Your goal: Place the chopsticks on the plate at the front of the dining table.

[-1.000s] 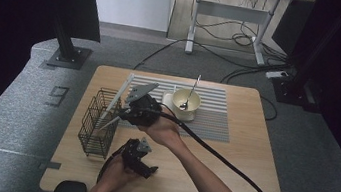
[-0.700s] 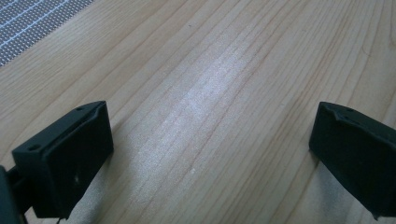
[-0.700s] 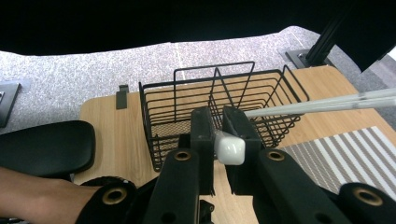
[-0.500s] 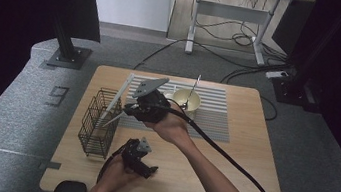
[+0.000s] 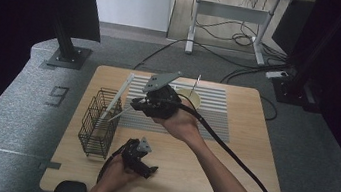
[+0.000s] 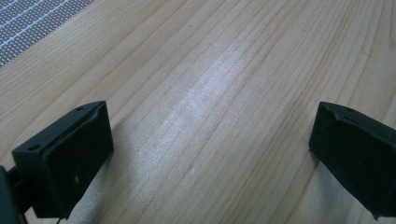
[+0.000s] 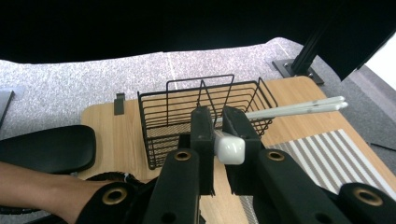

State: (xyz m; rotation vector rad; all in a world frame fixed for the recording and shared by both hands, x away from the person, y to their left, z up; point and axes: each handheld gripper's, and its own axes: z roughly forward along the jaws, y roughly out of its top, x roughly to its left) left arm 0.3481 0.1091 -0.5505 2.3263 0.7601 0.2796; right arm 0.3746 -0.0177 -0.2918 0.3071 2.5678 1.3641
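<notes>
Spoon [image 7: 230, 147] handle is sitting pinched tight between the jaws of the right hand-held gripper [image 7: 218, 140], up in the air over the worktop [image 5: 231, 155], just beside the wire basket [image 5: 99, 124]. Nearest the person, the left hand-held gripper [image 5: 137, 157] is resting low on the wood with its jaws wide apart, holding nothing. A little farther off, the right one is pointing its white piece toward the basket, where two white sticks [image 7: 299, 108] are already leaning out over the rim. To do this step well, I think the hand should be tipping the far end down, aiming for a free spot inside the wires, going slowly, and letting go only once it is well inside. Farther back, a bowl [image 5: 189, 97] is sitting on the striped mat [image 5: 216, 113].
</notes>
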